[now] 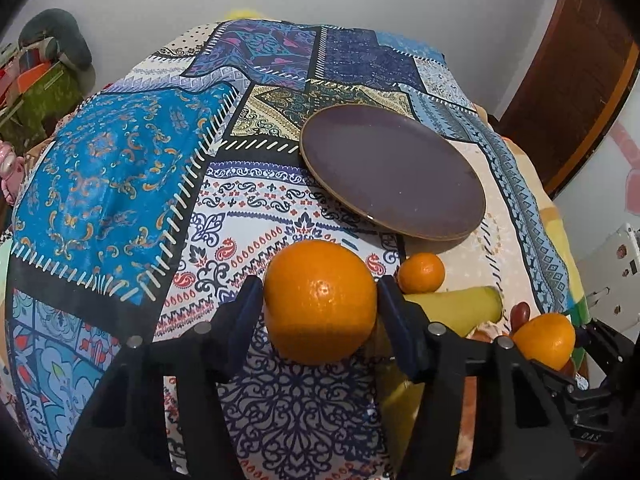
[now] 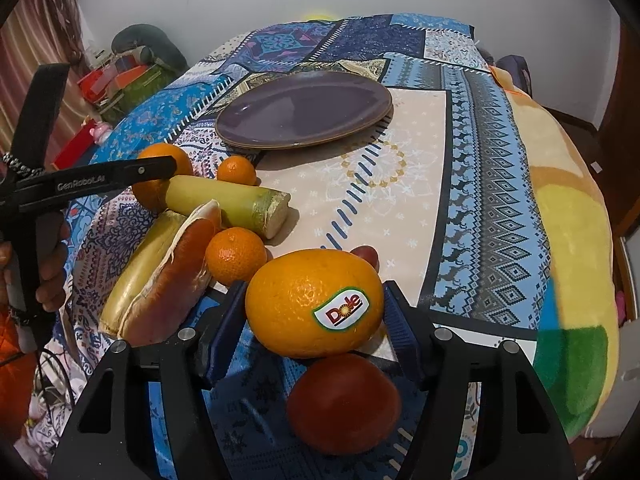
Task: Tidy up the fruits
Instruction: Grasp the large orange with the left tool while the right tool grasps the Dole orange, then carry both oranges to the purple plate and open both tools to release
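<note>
My left gripper (image 1: 320,300) is shut on a large orange (image 1: 320,300), just above the patterned cloth. My right gripper (image 2: 314,308) is shut on a large orange with a Dole sticker (image 2: 314,304), above a red tomato (image 2: 344,404). A purple plate (image 1: 392,172) lies empty on the cloth ahead; it also shows in the right wrist view (image 2: 304,110). Two small mandarins (image 2: 236,256) (image 2: 236,170), a green cane piece (image 2: 228,204) and a peeled cane piece with reddish skin (image 2: 160,280) lie left of the right gripper. The left gripper shows there too (image 2: 160,168).
The patchwork cloth (image 1: 120,184) covers a rounded table that drops off on all sides. A yellow and green blanket (image 2: 572,240) hangs at the right edge. Clutter and boxes (image 2: 120,76) stand on the floor at the far left. A wooden door (image 1: 580,60) is at the right.
</note>
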### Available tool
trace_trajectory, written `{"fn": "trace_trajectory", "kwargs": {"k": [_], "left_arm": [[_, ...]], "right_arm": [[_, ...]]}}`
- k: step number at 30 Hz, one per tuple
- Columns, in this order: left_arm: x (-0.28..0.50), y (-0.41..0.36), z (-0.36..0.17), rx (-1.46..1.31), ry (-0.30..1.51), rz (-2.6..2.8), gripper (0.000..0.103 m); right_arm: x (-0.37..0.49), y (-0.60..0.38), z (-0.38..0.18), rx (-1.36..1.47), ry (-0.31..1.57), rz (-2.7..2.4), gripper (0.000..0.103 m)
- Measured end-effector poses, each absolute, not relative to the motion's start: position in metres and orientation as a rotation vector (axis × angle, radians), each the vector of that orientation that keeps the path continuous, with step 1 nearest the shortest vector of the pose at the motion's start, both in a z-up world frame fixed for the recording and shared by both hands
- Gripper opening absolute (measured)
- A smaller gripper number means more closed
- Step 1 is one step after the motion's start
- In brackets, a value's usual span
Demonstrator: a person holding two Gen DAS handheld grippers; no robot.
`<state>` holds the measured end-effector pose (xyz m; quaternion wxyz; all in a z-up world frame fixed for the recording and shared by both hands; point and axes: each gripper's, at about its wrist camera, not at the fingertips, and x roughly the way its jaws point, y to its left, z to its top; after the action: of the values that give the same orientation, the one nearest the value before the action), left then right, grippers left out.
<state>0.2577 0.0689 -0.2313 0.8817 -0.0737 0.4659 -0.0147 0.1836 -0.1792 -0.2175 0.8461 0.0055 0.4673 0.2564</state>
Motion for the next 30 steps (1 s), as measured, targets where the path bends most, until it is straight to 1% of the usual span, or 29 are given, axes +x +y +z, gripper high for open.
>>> {"fn": "trace_trajectory", "kwargs": {"k": [12, 22, 30], "left_arm": [[0.248, 0.071, -0.220, -0.147, 0.961, -0.029, 0.057], [0.237, 0.068, -0.182, -0.127, 0.864, -0.039, 0.057], [0.248, 0.066, -0.154, -0.125, 0.794, -0.043, 0.057]], "right_arm": [[0.189, -0.182, -0.201, 0.000, 0.919, 0.519, 0.062], [0.204, -0.192, -0.169, 0.002, 0.801, 0.466, 0.062], [0.232, -0.198, -0.137, 0.011, 0.692, 0.434, 0.062]]}}
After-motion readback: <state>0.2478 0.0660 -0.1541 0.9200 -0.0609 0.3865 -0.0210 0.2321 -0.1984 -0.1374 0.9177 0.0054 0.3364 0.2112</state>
